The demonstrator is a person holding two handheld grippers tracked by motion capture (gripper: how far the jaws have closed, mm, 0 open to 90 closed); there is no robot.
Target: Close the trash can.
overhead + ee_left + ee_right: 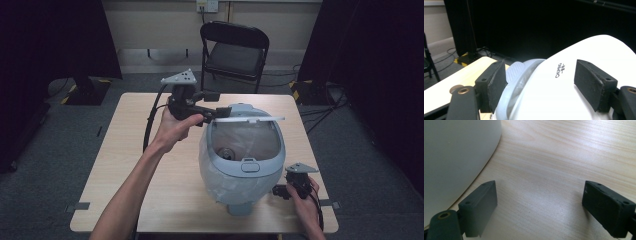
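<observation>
A: How do the jaws stand?

B: The left gripper has its jaws apart, straddling the raised white plastic lid of the large grey-and-white rice cooker. In the left gripper view neither pad presses on the lid. The right gripper also has its jaws spread, with only bare wood between them.

A: Where is the cooker?

B: On the light wooden table, right of centre, its base near the front edge. The lid stands up at the far side, its thin edge running left to right, and the pot is exposed below.

A: Which hand is nearer the lid?

B: The left, clearly. Its jaws sit at the lid's left end. The right gripper rests low by the front right corner, just beside the cooker's wall.

A: So the next move?

B: I'd judge it turns on the left gripper: the lid lies straight ahead between its pads.
</observation>
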